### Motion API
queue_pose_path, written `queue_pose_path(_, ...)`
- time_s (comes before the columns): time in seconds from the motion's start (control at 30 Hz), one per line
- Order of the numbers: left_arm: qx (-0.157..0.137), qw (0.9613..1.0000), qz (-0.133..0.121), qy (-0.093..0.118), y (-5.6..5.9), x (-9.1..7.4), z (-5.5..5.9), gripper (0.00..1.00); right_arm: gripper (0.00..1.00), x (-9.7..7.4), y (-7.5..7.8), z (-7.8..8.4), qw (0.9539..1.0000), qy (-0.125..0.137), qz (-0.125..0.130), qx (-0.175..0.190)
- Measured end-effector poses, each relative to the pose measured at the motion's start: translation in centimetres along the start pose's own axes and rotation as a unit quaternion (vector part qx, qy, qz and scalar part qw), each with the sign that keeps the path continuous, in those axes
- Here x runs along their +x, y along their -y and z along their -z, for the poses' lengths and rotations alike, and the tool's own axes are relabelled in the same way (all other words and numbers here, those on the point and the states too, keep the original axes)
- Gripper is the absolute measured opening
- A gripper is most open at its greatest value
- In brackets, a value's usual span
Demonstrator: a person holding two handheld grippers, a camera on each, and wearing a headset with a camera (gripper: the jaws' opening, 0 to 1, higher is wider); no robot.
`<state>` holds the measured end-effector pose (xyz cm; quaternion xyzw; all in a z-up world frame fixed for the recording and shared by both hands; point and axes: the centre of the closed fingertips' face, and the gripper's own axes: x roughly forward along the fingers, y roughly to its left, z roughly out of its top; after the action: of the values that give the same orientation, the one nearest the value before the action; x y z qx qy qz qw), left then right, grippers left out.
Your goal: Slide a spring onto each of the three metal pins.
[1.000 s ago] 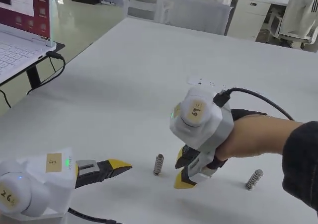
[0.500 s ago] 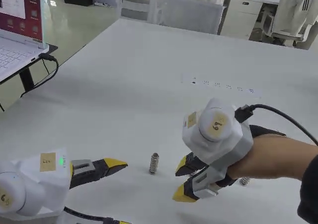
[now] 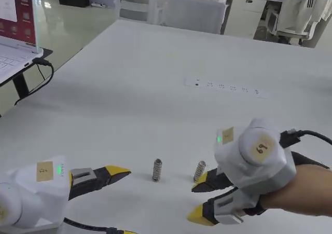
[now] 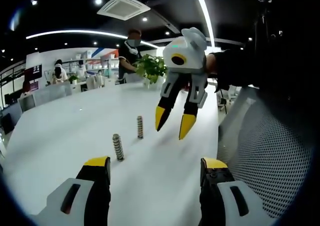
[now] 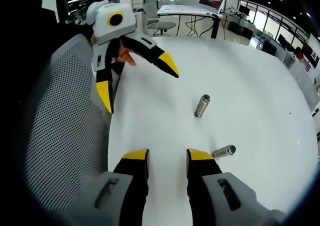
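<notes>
Now that the right gripper [image 3: 197, 200] has backed off lower right, jaws apart and empty, a spring [image 3: 157, 170] and a second spring [image 3: 199, 170] stand upright lower centre; left gripper [image 4: 156, 163] likewise spread, empty; third likely pending.

The table [image 3: 135, 88] is smooth, white, faintly sheened; the left spring [image 3: 157, 169] and right spring [image 3: 199, 170] are bare, dull coiled metal; the left gripper [image 4: 156, 163] and right gripper [image 5: 168, 155] have matt white plastic shells; the chair back [image 5: 65, 116] is grey woven mesh.

The laptop [image 3: 21, 16] is cut off by the head view's left edge.
</notes>
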<state>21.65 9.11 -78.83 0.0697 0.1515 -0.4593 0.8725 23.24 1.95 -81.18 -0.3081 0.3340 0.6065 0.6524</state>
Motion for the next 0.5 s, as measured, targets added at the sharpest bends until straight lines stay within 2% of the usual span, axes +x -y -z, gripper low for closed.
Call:
queue_pose_path(0.27, 0.002, 1.0000, 0.004, -0.002, 0.3, 0.2, -0.1, 0.69, 0.29, -1.2, 0.0, 0.9, 0.9986, 0.029, 0.019, 0.040)
queue_pose_path(0.5, 0.001, 1.0000, 0.008, -0.002, 0.5, 0.2, -0.1, 0.70, 0.28, -2.3, 0.0, 2.0, 0.9956, 0.050, 0.040, 0.069)
